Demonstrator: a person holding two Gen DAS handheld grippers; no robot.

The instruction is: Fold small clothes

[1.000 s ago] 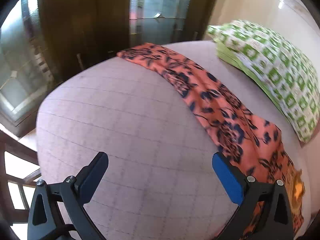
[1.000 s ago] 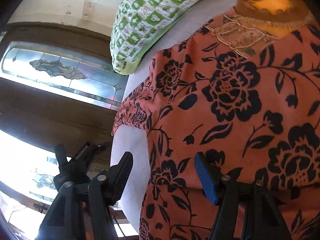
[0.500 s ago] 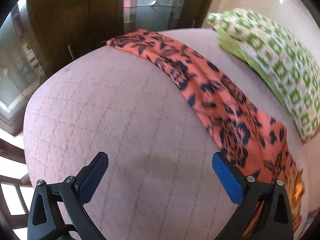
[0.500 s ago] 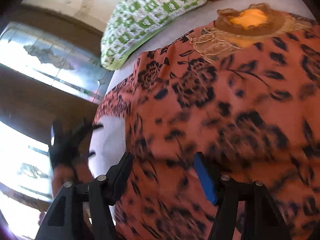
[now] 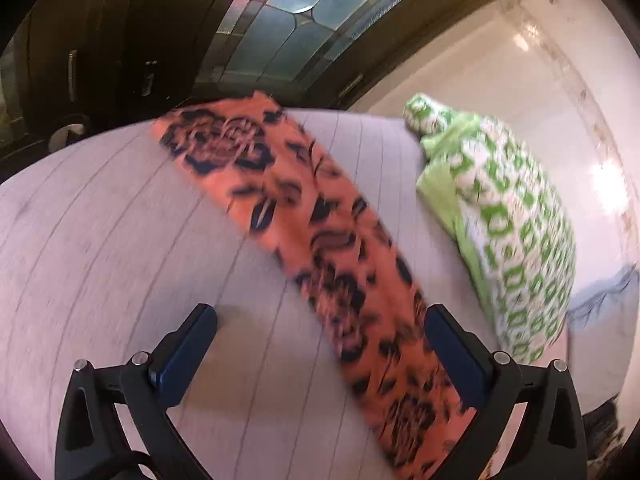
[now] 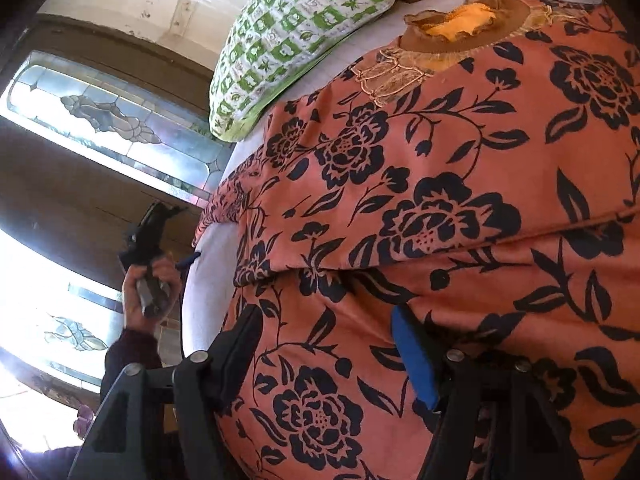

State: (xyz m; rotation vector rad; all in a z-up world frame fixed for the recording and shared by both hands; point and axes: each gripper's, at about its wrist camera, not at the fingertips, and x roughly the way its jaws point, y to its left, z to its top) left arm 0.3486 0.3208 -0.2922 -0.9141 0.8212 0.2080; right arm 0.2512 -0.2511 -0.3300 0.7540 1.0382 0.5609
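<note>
1. Right, my right tongs (image 6: 326,350) sit nearest the lens, wide apart, nothing clamped; black finger left, blue-padded finger right, both low over the cloth.
2. Under and ahead of them I see the orange floral garment (image 6: 460,208), spread flat on the bed (image 6: 208,264), filling most of the right wrist view.
3. A fold line crosses the garment just past the right tongs, one layer lying over another.
4. Farther up, the garment's neckline (image 6: 460,26) shows a brown ruffled edge with yellow lining, plus gold embroidery just below it.
5. To the left, off the bed edge, I see the person's left hand (image 6: 146,280) gripping the handle of the other tool.
6. Beyond the neckline, a green-and-white pillow (image 6: 296,40) lies near the garment; whether they touch I cannot tell.
7. Left wrist view: my left tongs (image 5: 320,344) are spread wide too, empty, hovering above the bed's pale checked sheet (image 5: 120,240).
8. The right finger of these tongs overlaps the garment in view (image 5: 320,248); contact I cannot tell, frame is blurred.
9. Here the garment runs as a long diagonal strip from near right to the far bed edge.
10. Pillow (image 5: 512,232) sits right of the strip, sheet showing between them.
11. Farthest back: dark wooden door with leaded glass panes (image 5: 288,12).
</note>
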